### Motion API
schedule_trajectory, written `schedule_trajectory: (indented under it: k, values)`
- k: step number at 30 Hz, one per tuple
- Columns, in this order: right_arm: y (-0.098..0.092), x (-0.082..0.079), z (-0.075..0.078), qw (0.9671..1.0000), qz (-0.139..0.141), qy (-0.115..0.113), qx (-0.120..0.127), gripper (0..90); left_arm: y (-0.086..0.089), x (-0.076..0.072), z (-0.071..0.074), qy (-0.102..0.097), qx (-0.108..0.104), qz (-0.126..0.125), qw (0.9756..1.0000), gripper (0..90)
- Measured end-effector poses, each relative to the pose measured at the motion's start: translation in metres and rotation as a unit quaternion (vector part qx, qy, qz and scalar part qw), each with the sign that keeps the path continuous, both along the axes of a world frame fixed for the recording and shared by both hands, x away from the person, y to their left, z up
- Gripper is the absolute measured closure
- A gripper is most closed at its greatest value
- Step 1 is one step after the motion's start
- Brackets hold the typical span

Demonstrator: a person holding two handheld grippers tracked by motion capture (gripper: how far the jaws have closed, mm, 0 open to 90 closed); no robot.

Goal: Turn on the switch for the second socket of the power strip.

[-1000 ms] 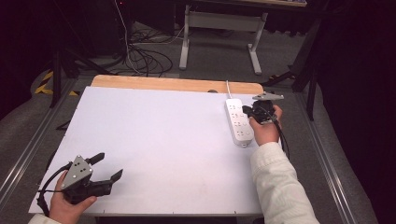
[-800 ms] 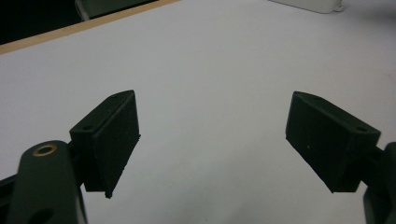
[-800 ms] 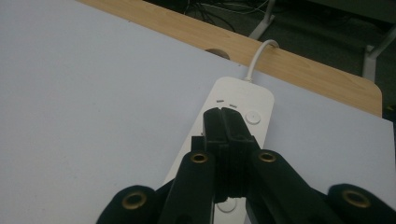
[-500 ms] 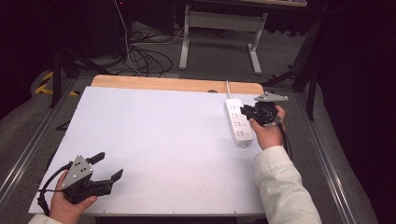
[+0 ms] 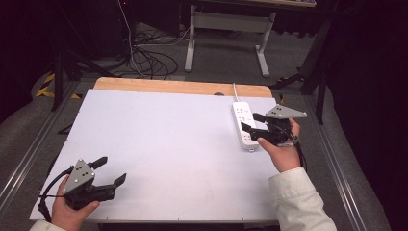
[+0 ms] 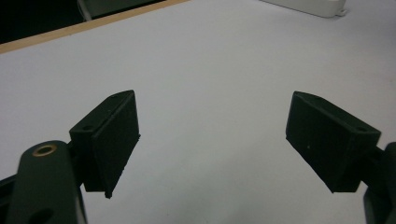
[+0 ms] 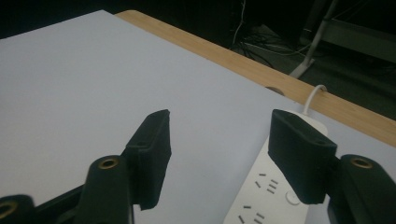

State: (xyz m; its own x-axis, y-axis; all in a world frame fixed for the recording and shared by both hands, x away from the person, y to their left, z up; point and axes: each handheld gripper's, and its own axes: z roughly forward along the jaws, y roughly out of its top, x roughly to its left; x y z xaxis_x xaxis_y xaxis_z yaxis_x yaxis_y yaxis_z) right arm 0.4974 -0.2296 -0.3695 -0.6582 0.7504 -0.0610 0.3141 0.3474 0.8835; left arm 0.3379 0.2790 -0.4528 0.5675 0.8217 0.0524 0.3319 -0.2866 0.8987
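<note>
My right gripper (image 5: 252, 123): jaws just opened, nothing between them. Power strip (image 5: 244, 127) directly beneath, long axis running twelve to six. Left gripper (image 5: 109, 169), agape and empty, sits well apart at seven o'clock; right hand nearer.

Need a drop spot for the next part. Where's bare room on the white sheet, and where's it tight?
Free: the whole white sheet between the left gripper at the near left corner and the white plastic power strip at the far right. The far left, along the bare wooden table edge, is bare too. Tight: the right edge, where the right gripper hangs open over the strip.
</note>
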Motion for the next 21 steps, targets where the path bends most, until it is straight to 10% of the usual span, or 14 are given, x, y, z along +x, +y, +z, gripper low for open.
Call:
schedule_trajectory:
  k: [21]
  values:
    - [0.004,-0.068,-0.025,0.9965,0.081,0.016,0.010,23.9,0.001,-0.002,0.002,-0.006,-0.009,-0.001,0.9999,18.0]
